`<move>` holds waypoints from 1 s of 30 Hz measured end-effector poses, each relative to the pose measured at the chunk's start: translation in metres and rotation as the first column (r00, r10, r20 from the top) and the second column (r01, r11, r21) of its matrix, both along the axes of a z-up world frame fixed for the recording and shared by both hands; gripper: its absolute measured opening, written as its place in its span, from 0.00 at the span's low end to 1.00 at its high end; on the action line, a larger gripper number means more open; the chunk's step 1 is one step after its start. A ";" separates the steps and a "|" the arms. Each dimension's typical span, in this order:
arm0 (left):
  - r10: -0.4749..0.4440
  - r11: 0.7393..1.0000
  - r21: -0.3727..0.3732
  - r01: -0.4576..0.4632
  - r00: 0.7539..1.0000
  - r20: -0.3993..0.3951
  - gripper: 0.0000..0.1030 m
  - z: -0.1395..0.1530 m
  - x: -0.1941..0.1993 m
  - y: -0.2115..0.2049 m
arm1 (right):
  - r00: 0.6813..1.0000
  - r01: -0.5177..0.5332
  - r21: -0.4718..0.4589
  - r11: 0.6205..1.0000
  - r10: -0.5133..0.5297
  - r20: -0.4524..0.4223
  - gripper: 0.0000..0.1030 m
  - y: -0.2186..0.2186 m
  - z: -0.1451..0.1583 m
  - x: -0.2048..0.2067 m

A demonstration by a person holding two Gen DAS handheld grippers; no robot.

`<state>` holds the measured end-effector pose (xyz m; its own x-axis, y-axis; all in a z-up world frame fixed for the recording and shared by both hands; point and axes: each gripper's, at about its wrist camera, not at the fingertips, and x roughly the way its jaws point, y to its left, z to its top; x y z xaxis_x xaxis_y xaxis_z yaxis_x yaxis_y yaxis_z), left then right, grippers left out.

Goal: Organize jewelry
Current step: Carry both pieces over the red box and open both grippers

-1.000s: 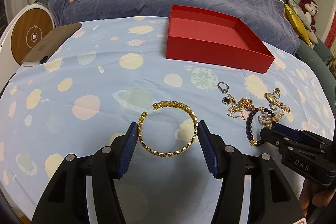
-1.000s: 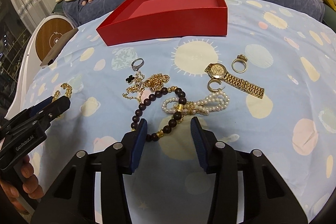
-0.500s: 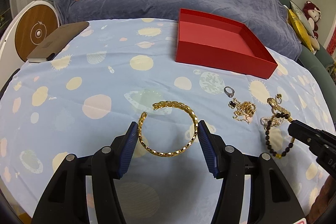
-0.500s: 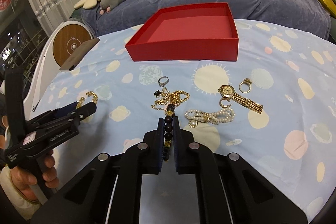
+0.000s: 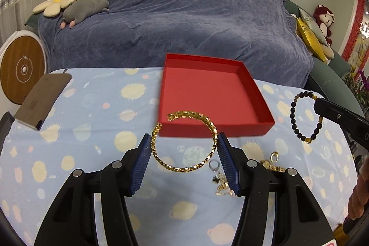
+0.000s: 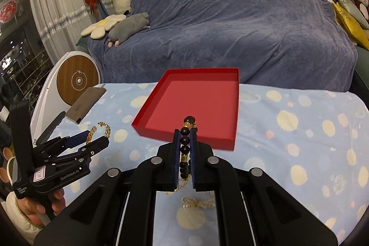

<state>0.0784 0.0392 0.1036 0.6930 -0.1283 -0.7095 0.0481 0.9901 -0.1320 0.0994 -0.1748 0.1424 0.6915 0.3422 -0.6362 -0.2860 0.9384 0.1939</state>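
Pale blue cloth printed with suns and planets covers the table (image 5: 96, 107); a couch under a slate-blue throw (image 5: 184, 22) stands beyond its far edge.

Left view, near to far. Left gripper (image 5: 184, 153) points forward and downward, raised above the cloth, its blue pads pinching a gold cuff bracelet (image 5: 184, 142) across its width. The bracelet lies roughly level between the pads, its open gap turned toward the far left. Below it on the cloth, near the table's near right part, lie a silver ring (image 5: 215, 164), a tangled gold chain (image 5: 222, 186), a gold watch (image 5: 272, 166) and a gold ring (image 5: 274, 156). A red box (image 5: 212, 123), open-topped and with nothing visible inside, sits toward the far edge, and a brown flat object (image 5: 43, 98) lies at the far left corner.

Right view, near to far. Right gripper (image 6: 185, 137) is likewise raised and tilted downward, its jaws pressed together on a dark beaded bracelet (image 6: 185, 149) with gold spacers. The bead loop is seen edge-on here, its long axis along the fingers, its top bead just past the tips. A pearl strand (image 6: 198, 202) lies on the cloth beneath. At left, a hand (image 6: 34, 206) grips the other tool's handle.
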 end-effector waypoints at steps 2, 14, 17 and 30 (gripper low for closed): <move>-0.003 1.000 0.007 0.003 1.000 0.003 0.54 0.005 0.031 -0.003 | 1.000 0.003 0.002 1.000 -0.003 -0.003 0.07 0.002 0.002 0.030; 0.005 0.999 0.046 -0.004 0.999 -0.034 0.54 -0.025 0.203 -0.032 | 0.994 0.010 0.026 1.000 -0.007 -0.105 0.07 0.031 -0.049 0.192; 0.009 0.998 0.058 -0.004 0.997 -0.074 0.54 -0.041 0.232 -0.036 | 0.990 0.012 0.019 1.000 -0.009 -0.142 0.07 0.035 -0.068 0.222; 0.045 0.998 0.053 -0.037 0.985 -0.165 0.66 -0.064 0.255 -0.023 | 0.978 0.168 -0.087 0.982 -0.178 -0.111 0.33 -0.013 -0.086 0.222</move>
<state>0.3329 0.0164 0.0392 0.5689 -0.0643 -0.8199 -0.0113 0.9962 -0.0860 0.3214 -0.1878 0.0567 0.6546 0.1710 -0.7364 -0.0974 0.9850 0.1422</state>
